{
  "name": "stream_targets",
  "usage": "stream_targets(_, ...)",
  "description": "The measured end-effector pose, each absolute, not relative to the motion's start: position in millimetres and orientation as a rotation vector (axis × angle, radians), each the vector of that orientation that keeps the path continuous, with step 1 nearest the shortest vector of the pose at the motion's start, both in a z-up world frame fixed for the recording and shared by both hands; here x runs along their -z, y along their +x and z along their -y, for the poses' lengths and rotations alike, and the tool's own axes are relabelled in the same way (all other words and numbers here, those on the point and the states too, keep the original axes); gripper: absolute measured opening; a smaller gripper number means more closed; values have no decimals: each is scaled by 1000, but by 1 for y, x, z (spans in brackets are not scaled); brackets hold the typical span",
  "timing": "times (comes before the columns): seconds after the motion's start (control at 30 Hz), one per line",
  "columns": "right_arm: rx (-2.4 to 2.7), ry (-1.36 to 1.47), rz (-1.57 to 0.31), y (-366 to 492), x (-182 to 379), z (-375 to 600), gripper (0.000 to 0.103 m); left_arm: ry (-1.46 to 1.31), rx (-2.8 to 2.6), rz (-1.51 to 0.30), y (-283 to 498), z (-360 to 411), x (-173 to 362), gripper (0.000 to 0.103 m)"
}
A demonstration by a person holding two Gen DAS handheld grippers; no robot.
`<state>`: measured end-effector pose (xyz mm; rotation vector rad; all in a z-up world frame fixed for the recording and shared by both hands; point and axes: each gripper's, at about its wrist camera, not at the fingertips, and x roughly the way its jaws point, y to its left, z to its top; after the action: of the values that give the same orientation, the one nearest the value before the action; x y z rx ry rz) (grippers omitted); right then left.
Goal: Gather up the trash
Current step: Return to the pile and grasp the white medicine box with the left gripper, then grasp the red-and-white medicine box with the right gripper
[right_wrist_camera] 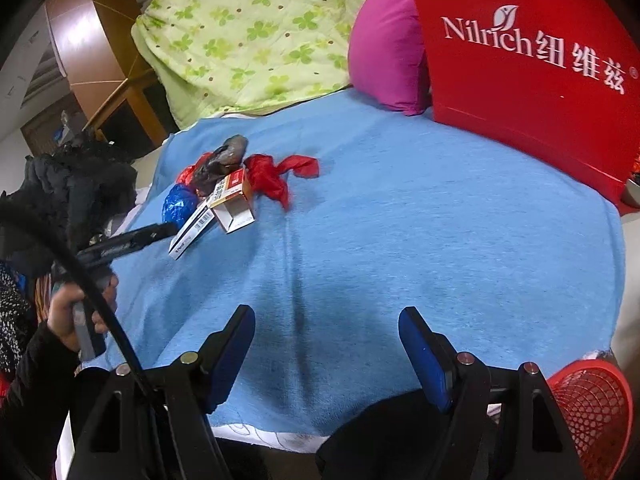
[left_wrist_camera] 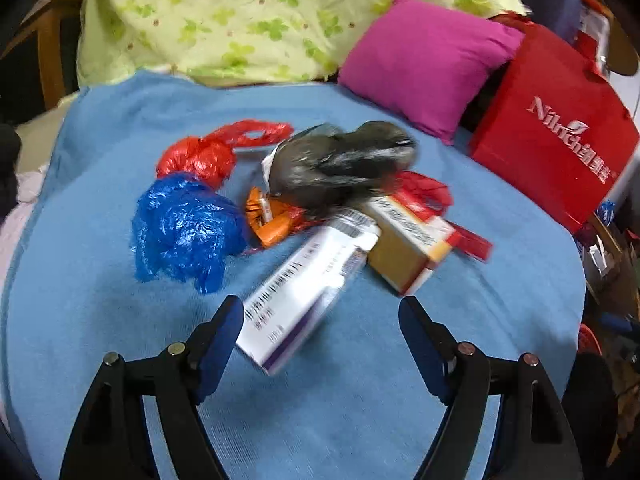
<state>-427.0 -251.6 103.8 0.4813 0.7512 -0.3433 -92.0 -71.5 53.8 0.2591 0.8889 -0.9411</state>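
Note:
A pile of trash lies on the blue towel (left_wrist_camera: 360, 400): a white box (left_wrist_camera: 308, 284), a tan and red box (left_wrist_camera: 408, 240), a blue plastic bag (left_wrist_camera: 184, 228), a red plastic bag (left_wrist_camera: 204, 156), a grey-black bag (left_wrist_camera: 340, 164) and an orange wrapper (left_wrist_camera: 272, 220). My left gripper (left_wrist_camera: 322, 316) is open just in front of the white box, its near end between the fingers. My right gripper (right_wrist_camera: 326, 328) is open and empty over bare towel, well right of the pile (right_wrist_camera: 224, 192). The left gripper also shows in the right wrist view (right_wrist_camera: 132, 240).
A red paper bag (left_wrist_camera: 556, 136) stands at the back right, beside a magenta cushion (left_wrist_camera: 428, 64). A green floral quilt (left_wrist_camera: 260, 16) lies behind. A red mesh basket (right_wrist_camera: 592, 408) sits below the towel's near right edge. A wooden cabinet (right_wrist_camera: 92, 40) stands far left.

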Motion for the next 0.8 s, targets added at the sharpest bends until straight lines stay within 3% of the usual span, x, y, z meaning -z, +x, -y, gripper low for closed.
stream_targets(0.27, 370, 490, -758, -425, -103, 262, 78, 331, 980, -1028, -47, 82, -17, 78)
stream_targets(0.3, 367, 493, -763, -421, -102, 264, 78, 325, 1002, -1018, -52, 80, -19, 75)
stream_targets(0.37, 356, 494, -767, -412, -100, 265, 78, 313, 996, -1005, -64, 78, -23, 54)
stream_targets(0.43, 334, 482, -766, -395, -100, 265, 78, 308, 967, -992, -84, 76, -29, 46)
stream_targets(0.8, 104, 359, -756, -249, -106, 231, 78, 126, 681, -936, -120, 10, -43, 46)
